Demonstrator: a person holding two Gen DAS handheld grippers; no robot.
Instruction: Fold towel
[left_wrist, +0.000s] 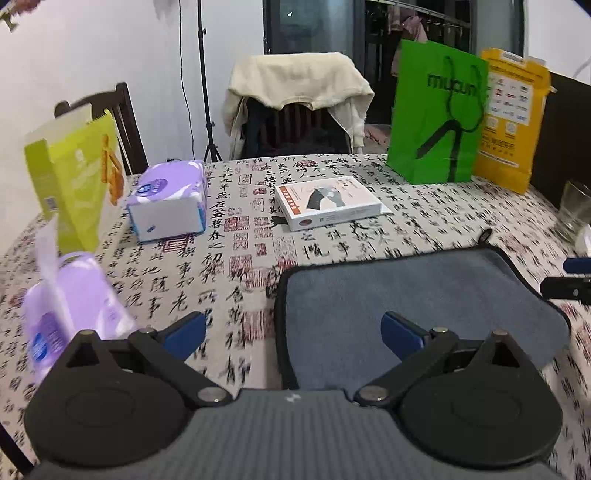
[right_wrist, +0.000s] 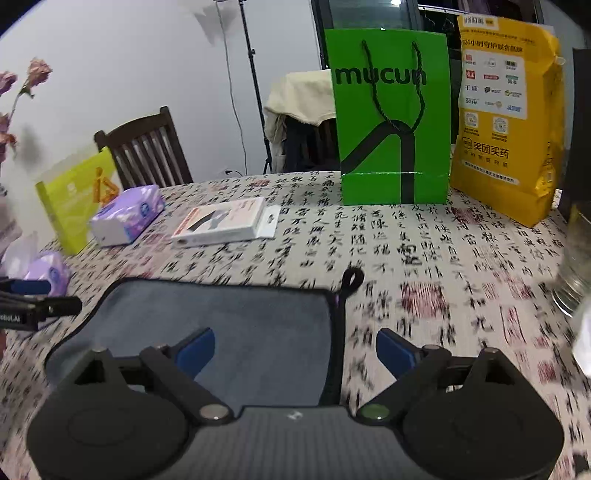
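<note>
Left wrist: claw (left_wrist: 294, 328) wide, empty.

Bare tablecloth (right_wrist: 424, 266) lies beyond the towel (right_wrist: 229, 332); book (right_wrist: 221, 221), green bag (right_wrist: 391, 118) and glass (right_wrist: 576, 273) ring it.

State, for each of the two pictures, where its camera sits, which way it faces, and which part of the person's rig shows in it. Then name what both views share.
Left wrist: sits on the left gripper, faces across the table over the grey towel's left edge; its open blue fingers show, the right gripper at the frame's right.
Right wrist: sits on the right gripper, straddles the towel's right edge; the left gripper shows at far left.
Shared: towel, green mucun bag, white box.
</note>
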